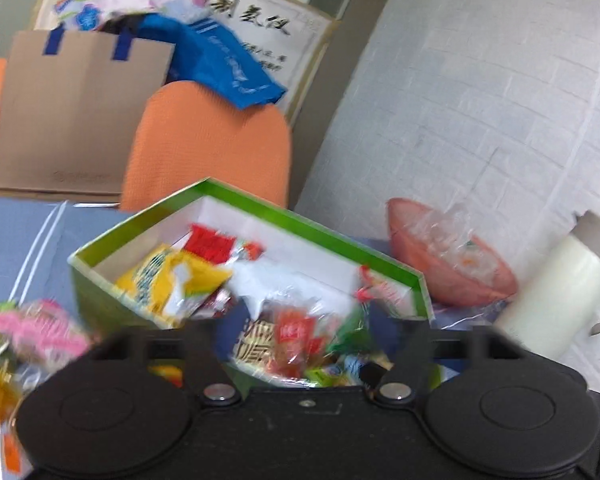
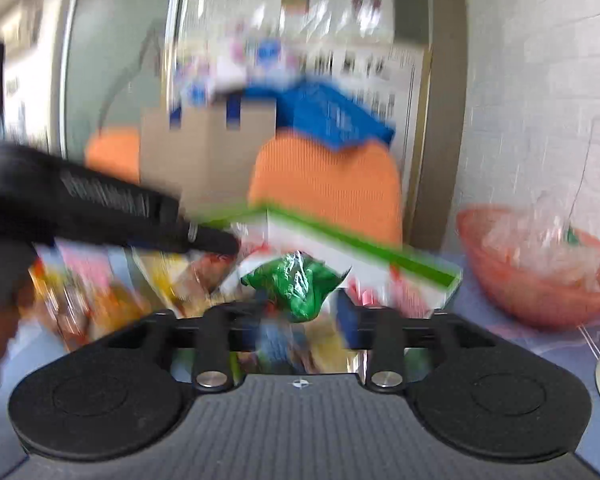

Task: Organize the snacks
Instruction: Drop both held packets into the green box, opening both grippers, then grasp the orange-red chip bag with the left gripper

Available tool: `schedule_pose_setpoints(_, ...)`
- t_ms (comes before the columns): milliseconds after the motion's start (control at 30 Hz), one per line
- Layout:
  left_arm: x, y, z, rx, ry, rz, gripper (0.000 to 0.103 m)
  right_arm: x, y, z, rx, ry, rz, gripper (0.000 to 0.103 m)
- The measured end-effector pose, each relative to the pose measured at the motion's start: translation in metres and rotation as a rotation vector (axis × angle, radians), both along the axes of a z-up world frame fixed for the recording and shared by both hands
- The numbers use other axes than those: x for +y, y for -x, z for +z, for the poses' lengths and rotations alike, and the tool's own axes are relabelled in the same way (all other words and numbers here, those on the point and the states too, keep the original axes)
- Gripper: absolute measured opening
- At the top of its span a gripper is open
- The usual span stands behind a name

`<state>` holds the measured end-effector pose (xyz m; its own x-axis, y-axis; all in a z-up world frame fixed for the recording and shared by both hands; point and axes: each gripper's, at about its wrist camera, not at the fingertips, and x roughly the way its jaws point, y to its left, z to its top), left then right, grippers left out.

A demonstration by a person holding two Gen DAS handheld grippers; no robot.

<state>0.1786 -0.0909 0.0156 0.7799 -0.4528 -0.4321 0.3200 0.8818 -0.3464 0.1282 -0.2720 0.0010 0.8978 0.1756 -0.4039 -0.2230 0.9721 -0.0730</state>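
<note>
1. A green box (image 1: 112, 304) with a white lining is seen on the blue-grey worktop (image 1: 24, 240), open at the top and partly filled with snack packets.
2. Inside the box, a yellow packet (image 1: 168, 280) lies at the left, a red packet (image 1: 212, 244) lies beyond it toward the far wall, and a clear bag of red-wrapped snacks (image 1: 296, 340) lies at the near side.
3. The left claw (image 1: 308, 344) is held wide open at the near edge of the box; nothing is gripped, although the clear bag shows in the gap between its fingers.
4. In the right wrist view, the right claw (image 2: 296, 320) is also seen spread wide, with no pad pressing on anything. A crumpled green packet (image 2: 296, 284) is seen just beyond its fingers, over the box (image 2: 420, 268); whether it rests on the other snacks cannot be told through the blur.
5. The left claw (image 2: 216, 240) is seen there reaching in from the left, its tip at the box's far-left rim.
6. More packets, among them a pink one (image 1: 48, 328), lie loose on the worktop to the left of the box.
7. To the right of the box, a pinkish-orange bowl (image 1: 452, 272) holding clear wrappers is seen, and near it a white flask (image 1: 556, 288).
8. Beyond the worktop, an orange chair back (image 1: 208, 140), a brown paper bag (image 1: 76, 112) and a blue bag (image 1: 224, 64) are seen.
</note>
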Motion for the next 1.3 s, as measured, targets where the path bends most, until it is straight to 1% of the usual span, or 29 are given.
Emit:
schedule_pose_setpoints(33, 0.004, 0.005, -0.002, -0.007, 0.006, 0.002, 0.103, 0.002, 0.003, -0.003, 0.008, 0.029, -0.012, 0.098)
schedule_pose_setpoints(100, 0.012, 0.012, -0.004, 0.012, 0.040, -0.002, 0.103, 0.004, 0.019, -0.006, -0.056, 0.053, -0.003, 0.102)
schedule_pose_setpoints(167, 0.024, 0.023, -0.002, 0.016, 0.078, 0.010, 0.103, 0.004, 0.029, -0.001, -0.069, 0.063, -0.015, 0.103)
schedule_pose_setpoints(267, 0.042, 0.050, 0.003, 0.002, 0.094, 0.039, 0.103, 0.000, 0.044, 0.011, -0.075, 0.011, -0.010, 0.103)
schedule_pose_setpoints(367, 0.068, 0.078, -0.001, 0.003, 0.100, 0.088, 0.103, 0.001, 0.062, 0.018, -0.080, -0.056, 0.037, 0.103)
schedule_pose_setpoints(467, 0.092, 0.095, -0.009, 0.039, 0.101, 0.125, 0.103, 0.012, 0.074, 0.017, -0.059, -0.093, 0.090, 0.103)
schedule_pose_setpoints(667, 0.126, 0.116, -0.023, 0.083, 0.099, 0.168, 0.103, 0.047, 0.088, 0.004, 0.007, -0.117, 0.209, 0.103)
schedule_pose_setpoints(800, 0.146, 0.132, -0.028, 0.089, 0.125, 0.184, 0.103, 0.065, 0.082, -0.006, 0.079, -0.117, 0.241, 0.103)
schedule_pose_setpoints(900, 0.152, 0.140, -0.028, 0.083, 0.140, 0.184, 0.103, 0.078, 0.072, -0.010, 0.110, -0.123, 0.265, 0.103)
schedule_pose_setpoints(967, 0.154, 0.144, -0.028, 0.077, 0.141, 0.186, 0.103, 0.087, 0.060, -0.012, 0.125, -0.124, 0.262, 0.103)
schedule_pose_setpoints(1033, 0.156, 0.146, -0.027, 0.068, 0.129, 0.188, 0.103, 0.096, 0.046, -0.015, 0.119, -0.104, 0.254, 0.103)
schedule_pose_setpoints(1133, 0.161, 0.150, -0.028, 0.066, 0.145, 0.183, 0.103, 0.108, 0.022, -0.021, 0.141, -0.080, 0.223, 0.100)
schedule_pose_setpoints(1167, 0.162, 0.150, -0.028, 0.065, 0.152, 0.178, 0.103, 0.110, 0.014, -0.024, 0.153, -0.081, 0.219, 0.098)
schedule_pose_setpoints(1200, 0.162, 0.150, -0.028, 0.065, 0.154, 0.174, 0.103, 0.111, 0.007, -0.026, 0.166, -0.080, 0.214, 0.094)
schedule_pose_setpoints(1233, 0.162, 0.150, -0.029, 0.068, 0.154, 0.170, 0.103, 0.112, 0.002, -0.029, 0.181, -0.076, 0.211, 0.066)
schedule_pose_setpoints(1267, 0.163, 0.151, -0.030, 0.072, 0.156, 0.161, 0.103, 0.112, -0.001, -0.032, 0.205, -0.083, 0.226, 0.044)
schedule_pose_setpoints(1300, 0.163, 0.151, -0.031, 0.075, 0.159, 0.150, 0.103, 0.108, 0.000, -0.033, 0.216, -0.109, 0.231, 0.042)
